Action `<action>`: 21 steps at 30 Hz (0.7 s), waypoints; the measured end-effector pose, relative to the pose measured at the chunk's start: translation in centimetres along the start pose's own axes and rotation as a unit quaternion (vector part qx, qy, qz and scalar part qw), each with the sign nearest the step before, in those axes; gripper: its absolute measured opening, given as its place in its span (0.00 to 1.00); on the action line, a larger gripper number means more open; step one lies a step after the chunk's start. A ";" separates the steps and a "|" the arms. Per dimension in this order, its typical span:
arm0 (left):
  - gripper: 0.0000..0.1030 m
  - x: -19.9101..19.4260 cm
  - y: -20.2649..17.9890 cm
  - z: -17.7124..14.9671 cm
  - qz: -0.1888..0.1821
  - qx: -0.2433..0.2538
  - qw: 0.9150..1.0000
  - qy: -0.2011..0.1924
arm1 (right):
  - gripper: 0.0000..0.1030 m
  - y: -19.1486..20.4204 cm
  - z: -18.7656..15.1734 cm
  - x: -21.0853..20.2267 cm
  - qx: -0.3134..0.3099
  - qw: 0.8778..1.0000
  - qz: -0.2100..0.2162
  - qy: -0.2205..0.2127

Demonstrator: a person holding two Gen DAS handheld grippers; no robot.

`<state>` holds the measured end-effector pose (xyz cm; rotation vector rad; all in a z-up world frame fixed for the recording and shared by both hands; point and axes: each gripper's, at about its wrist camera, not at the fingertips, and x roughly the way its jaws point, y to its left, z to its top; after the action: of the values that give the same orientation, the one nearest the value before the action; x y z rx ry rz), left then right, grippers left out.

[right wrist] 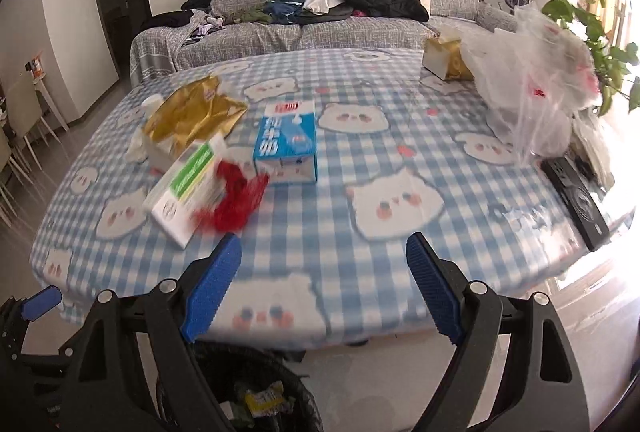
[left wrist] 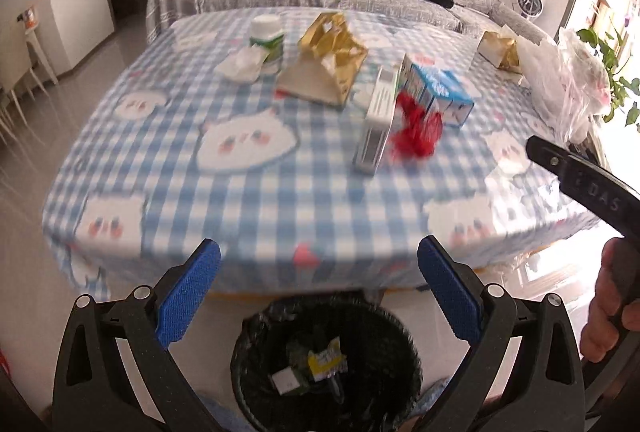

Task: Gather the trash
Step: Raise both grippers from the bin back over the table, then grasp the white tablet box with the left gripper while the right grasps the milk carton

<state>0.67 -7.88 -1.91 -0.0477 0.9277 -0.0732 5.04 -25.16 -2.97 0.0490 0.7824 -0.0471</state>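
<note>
Checked table (left wrist: 168,151) is holding trash: red scrap (right wrist: 236,195) lying beyond both empty, wide-apart grippers (left wrist: 319,264) (right wrist: 324,260); bin (left wrist: 326,360) sitting beneath.

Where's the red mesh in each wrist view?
Left wrist: red mesh right of centre, between the white box and the blue carton.
Right wrist: red mesh left of centre, against the white box, lower left of the blue carton.
Shared landmark: gold bag.
</note>
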 end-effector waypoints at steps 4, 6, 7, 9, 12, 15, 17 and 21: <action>0.94 2.0 -0.4 2.7 0.000 0.000 1.000 0.002 | 0.79 0.2 1.7 3.0 0.005 1.000 0.009 0.011; 0.94 2.9 -0.7 3.8 0.002 0.003 1.000 0.004 | 0.79 0.2 2.6 4.4 0.010 1.000 0.016 0.020; 0.94 3.4 -0.8 4.3 0.002 0.004 1.000 0.005 | 0.79 0.2 3.2 5.2 0.011 0.999 0.021 0.024; 0.94 4.4 -1.1 5.2 0.003 0.007 1.000 0.009 | 0.79 0.4 4.2 6.2 0.013 0.999 0.027 0.026; 0.93 5.7 -1.5 6.3 0.001 0.008 1.000 0.017 | 0.79 0.6 5.7 7.9 0.016 0.999 0.033 0.035; 0.93 7.0 -1.6 7.4 -0.003 0.006 1.000 0.024 | 0.79 0.9 7.3 9.7 0.017 0.998 0.040 0.047; 0.93 7.6 -1.6 7.8 -0.001 0.004 1.000 0.027 | 0.78 1.2 8.0 10.5 0.010 0.998 0.040 0.049; 0.91 9.2 -2.1 8.5 -0.002 0.010 0.999 0.037 | 0.75 1.6 9.0 12.4 0.007 0.997 0.044 0.061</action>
<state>12.84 -10.67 -4.00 -0.0288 1.0012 -0.0873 20.24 -24.43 -5.30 0.1002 0.9009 0.0346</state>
